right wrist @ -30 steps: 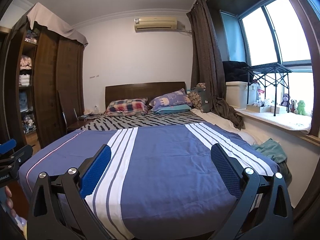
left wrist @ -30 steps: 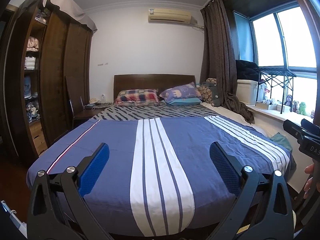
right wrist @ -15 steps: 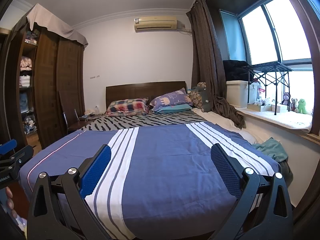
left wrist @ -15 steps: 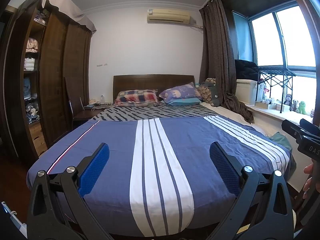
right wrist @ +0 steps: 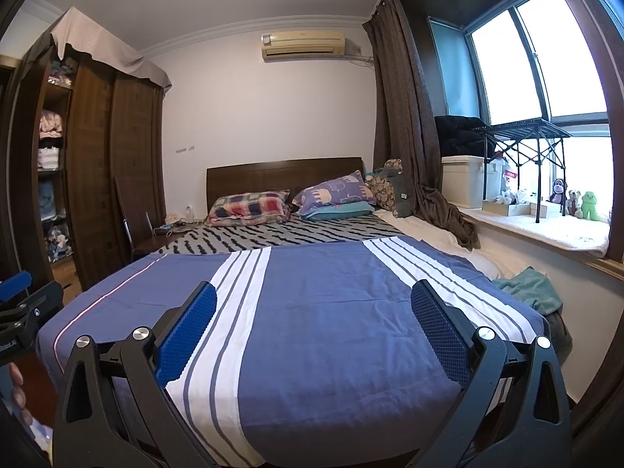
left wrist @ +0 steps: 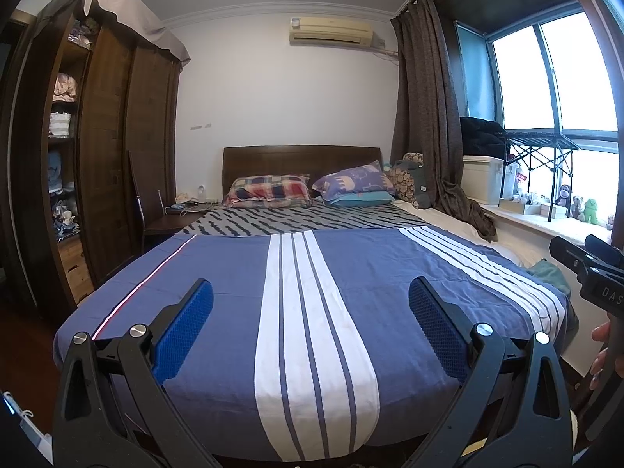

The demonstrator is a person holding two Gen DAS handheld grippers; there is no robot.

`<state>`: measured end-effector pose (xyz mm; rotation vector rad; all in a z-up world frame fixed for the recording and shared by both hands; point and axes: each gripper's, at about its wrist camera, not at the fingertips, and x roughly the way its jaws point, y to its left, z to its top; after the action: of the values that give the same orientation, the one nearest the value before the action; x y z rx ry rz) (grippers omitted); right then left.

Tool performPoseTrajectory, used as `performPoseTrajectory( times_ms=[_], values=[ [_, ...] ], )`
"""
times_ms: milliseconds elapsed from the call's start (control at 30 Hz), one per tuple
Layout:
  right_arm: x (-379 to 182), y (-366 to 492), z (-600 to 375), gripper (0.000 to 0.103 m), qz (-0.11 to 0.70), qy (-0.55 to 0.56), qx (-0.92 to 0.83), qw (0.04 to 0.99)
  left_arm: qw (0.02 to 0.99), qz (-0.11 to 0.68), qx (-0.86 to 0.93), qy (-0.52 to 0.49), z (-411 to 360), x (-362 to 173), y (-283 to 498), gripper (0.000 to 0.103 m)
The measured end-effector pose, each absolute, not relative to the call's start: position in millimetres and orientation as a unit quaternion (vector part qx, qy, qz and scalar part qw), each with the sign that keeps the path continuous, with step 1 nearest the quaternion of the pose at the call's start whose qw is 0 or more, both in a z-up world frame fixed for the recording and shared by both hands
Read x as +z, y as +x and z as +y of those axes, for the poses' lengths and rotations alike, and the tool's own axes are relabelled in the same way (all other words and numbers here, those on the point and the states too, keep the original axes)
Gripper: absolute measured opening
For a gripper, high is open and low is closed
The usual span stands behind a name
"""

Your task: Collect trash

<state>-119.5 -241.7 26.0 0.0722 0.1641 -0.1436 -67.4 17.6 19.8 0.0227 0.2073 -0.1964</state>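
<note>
Although trash is what both grippers are after, none is identifiable in either view, so its weight, softness and best grip point stay a guess; likely candidates are the small crumpled items on the chair seat [left wrist: 177,214], far ahead and left of the jaws, too small to make out. Left gripper [left wrist: 311,314] and right gripper [right wrist: 313,318] both hover with jaws spread wide, holding nothing. Directly ahead between the jaws lies the blue striped bedspread [left wrist: 351,273]. Beyond it sit the plaid pillow [left wrist: 269,190] and elephant pillow [left wrist: 353,181]. Right of the jaws, a teal cloth [right wrist: 526,286] lies bunched beside the bed under the windowsill [right wrist: 546,230]. Reaching the chair means skirting the bed.
</note>
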Motion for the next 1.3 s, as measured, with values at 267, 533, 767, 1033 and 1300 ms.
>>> performPoseTrajectory(
  times_ms=[267, 533, 767, 1033, 1300],
  values=[
    [26.6, -119.3, -241.4, 0.100, 0.082, 0.038, -0.072, 0.993, 0.990, 0.102, -0.096, 0.011, 18.5, 19.4, -69.4, 0.095],
    [26.8, -117.8, -239.3, 0.100, 0.084, 0.040, -0.072, 0.993, 0.991, 0.102, -0.090, 0.011, 18.7, 21.5, -68.6, 0.095],
    [26.1, -117.4, -239.7, 0.100, 0.085, 0.041, -0.072, 0.993, 0.988, 0.116, -0.098, 0.001, 20.4, 21.2, -66.1, 0.095],
    [25.9, -114.3, -236.4, 0.100, 0.092, 0.041, -0.072, 0.992, 0.989, 0.126, -0.075, -0.003, 21.4, 21.3, -62.1, 0.095],
    [26.9, -113.0, -234.9, 0.100, 0.093, 0.040, -0.073, 0.992, 0.990, 0.118, -0.077, 0.000, 20.7, 22.7, -64.3, 0.095]
  ],
)
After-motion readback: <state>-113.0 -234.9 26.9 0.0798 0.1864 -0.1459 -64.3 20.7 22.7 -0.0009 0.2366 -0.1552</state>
